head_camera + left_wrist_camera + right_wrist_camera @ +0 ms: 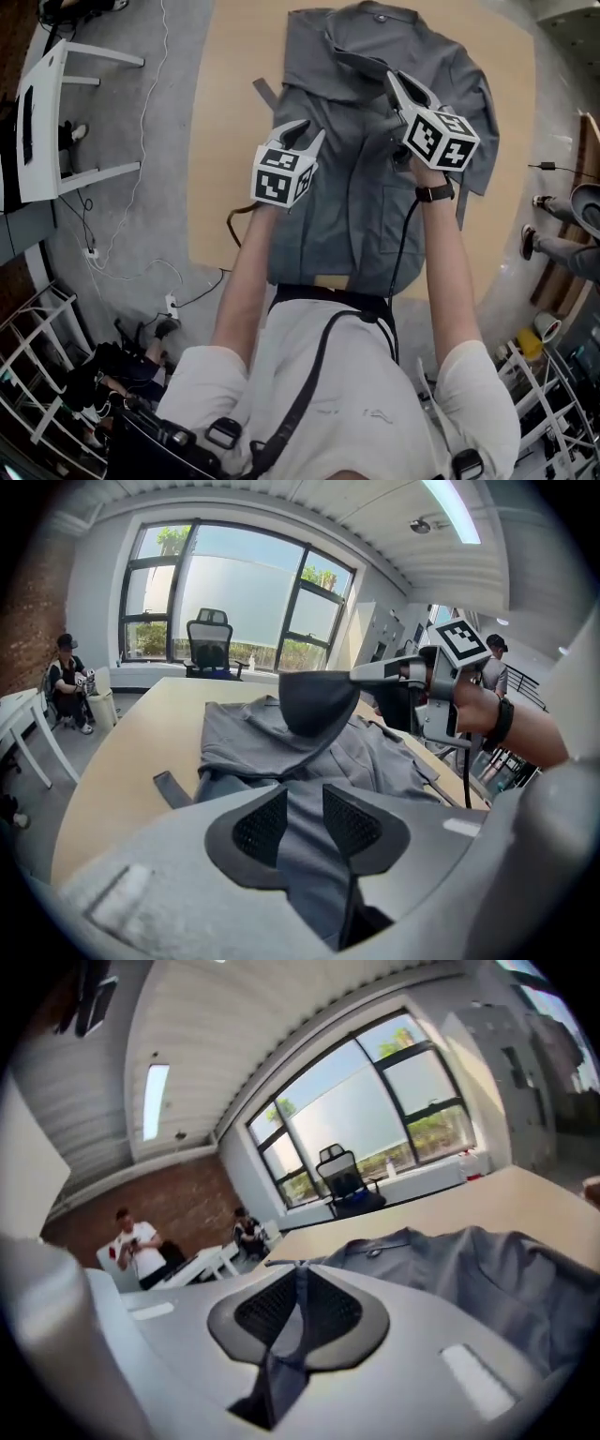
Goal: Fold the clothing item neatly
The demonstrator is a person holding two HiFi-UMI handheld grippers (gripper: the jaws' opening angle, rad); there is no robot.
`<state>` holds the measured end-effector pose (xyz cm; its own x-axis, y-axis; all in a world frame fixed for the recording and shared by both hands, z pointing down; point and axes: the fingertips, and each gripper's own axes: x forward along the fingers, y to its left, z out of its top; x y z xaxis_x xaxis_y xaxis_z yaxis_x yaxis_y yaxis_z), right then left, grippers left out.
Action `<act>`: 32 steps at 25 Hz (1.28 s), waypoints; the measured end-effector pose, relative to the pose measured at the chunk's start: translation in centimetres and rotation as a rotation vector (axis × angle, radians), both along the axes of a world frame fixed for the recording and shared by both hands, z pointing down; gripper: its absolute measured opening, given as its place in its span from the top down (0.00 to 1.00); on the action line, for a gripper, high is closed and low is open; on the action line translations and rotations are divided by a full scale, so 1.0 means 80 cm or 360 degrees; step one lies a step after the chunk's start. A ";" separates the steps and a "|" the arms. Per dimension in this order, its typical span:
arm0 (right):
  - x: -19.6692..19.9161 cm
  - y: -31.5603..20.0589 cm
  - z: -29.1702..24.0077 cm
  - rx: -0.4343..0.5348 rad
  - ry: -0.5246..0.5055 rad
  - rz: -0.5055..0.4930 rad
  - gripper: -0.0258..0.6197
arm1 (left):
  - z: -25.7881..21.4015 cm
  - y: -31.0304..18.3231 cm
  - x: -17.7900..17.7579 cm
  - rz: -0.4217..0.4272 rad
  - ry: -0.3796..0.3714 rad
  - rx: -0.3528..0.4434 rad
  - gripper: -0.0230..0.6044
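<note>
A grey shirt (361, 202) lies spread on the wooden table (225, 141), collar at the far end. My right gripper (398, 84) is shut on a thin fold of the shirt near its upper middle and holds it up off the table. In the right gripper view the cloth (469, 1260) is pinched flat between the pads (298, 1307). The left gripper view shows that raised flap (314, 700) hanging from the right gripper (364, 675). My left gripper (312, 131) is over the shirt's left edge. Its jaws (305, 822) stand part way apart with a thick bunch of shirt filling the gap.
A grey strip (265, 94) of cloth sticks out left of the shirt. A white table (47, 122) and cables lie on the floor to the left. A person's legs (562, 248) are at the right. An office chair (208, 644) stands beyond the table's far end.
</note>
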<state>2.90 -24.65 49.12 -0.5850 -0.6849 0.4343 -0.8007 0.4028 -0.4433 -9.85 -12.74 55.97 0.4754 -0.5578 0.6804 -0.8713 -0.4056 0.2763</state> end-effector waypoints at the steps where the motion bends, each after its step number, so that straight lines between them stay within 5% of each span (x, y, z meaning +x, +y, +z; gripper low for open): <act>1: 0.021 -0.005 -0.008 0.0000 -0.0081 0.0109 0.90 | 0.000 -0.002 0.004 0.0006 0.0004 0.0000 0.76; 10: 0.193 0.022 0.060 -0.0286 -0.0501 0.0955 0.90 | -0.002 -0.008 0.046 0.0053 0.0047 -0.0026 0.76; 14: 0.216 0.058 0.116 -0.0436 -0.0443 0.1114 0.89 | 0.001 -0.009 0.055 0.0069 0.0042 -0.0035 0.77; 19: 0.225 0.081 0.129 -0.0406 -0.0155 0.1069 0.70 | -0.002 -0.010 0.064 0.0098 0.0030 -0.0029 0.76; 27: 0.239 0.130 0.067 -0.0138 -0.0009 0.0839 0.69 | -0.022 -0.002 0.115 0.0222 0.0049 0.0020 0.77; 32: 0.276 0.174 0.040 -0.0052 0.0026 0.0831 0.69 | -0.034 0.007 0.164 0.0365 0.0083 0.0049 0.77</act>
